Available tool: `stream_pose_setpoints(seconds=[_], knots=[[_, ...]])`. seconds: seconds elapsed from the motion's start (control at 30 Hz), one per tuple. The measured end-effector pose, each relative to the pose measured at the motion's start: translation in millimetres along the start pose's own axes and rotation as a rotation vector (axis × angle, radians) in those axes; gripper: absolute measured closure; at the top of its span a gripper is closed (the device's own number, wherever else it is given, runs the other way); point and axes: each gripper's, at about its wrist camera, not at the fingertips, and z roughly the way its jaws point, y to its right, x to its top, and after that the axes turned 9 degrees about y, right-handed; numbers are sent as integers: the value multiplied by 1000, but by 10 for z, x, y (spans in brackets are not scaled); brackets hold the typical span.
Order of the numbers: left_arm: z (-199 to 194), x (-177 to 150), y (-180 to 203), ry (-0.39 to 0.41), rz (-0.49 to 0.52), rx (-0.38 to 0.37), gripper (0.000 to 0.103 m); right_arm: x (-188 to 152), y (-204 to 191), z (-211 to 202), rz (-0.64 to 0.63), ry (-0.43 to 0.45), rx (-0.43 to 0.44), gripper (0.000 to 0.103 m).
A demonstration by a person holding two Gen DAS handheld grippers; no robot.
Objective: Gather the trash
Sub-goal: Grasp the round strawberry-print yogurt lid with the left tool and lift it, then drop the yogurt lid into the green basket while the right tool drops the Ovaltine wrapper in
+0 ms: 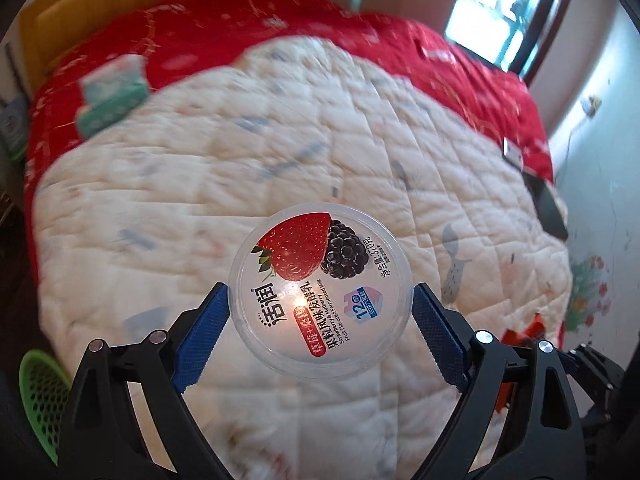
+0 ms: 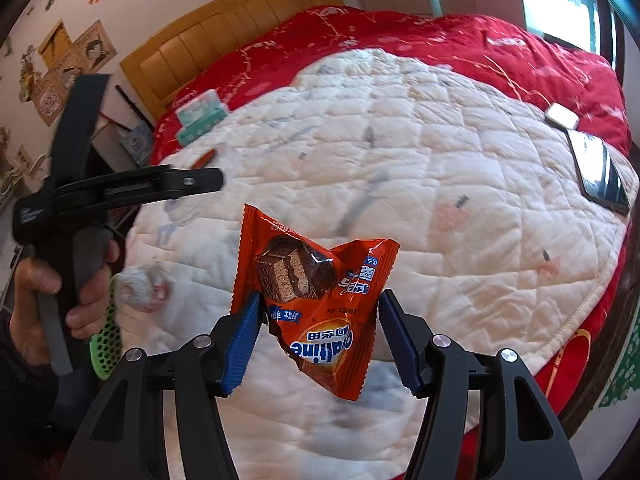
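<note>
My left gripper [image 1: 320, 292] is shut on a round clear yogurt cup [image 1: 320, 296] with a strawberry and mulberry lid, held by its rim above the white quilt [image 1: 280, 140]. In the right wrist view that cup [image 2: 140, 288] shows blurred at the left, under a hand [image 2: 36, 300] that grips the left tool's handle. My right gripper [image 2: 320, 298] is shut on an orange Ovaltine cake wrapper [image 2: 316, 300], pinched at both sides and hanging over the quilt [image 2: 400, 160]. A bit of that wrapper [image 1: 520, 334] shows at the lower right of the left wrist view.
A green perforated basket [image 1: 40, 392] [image 2: 106, 336] sits low at the left by the bed. On the bed lie a teal tissue pack [image 2: 200, 114], a phone [image 2: 600, 172] and a small white box [image 2: 562, 116]. A red blanket [image 2: 440, 40] and a wooden headboard [image 2: 224, 28] lie beyond.
</note>
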Motion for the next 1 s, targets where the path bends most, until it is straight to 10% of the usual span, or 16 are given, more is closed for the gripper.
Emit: stream_pose_setpoints(seconds=[0.5,1.0], knots=[[-1586,-424,-1221,197,-162,268,14,122,-1011,-8,-89,8,147,45],[-1889,-1120,-2504,157,-360,491,14,159,-1716,248,-160,-22,225,45]])
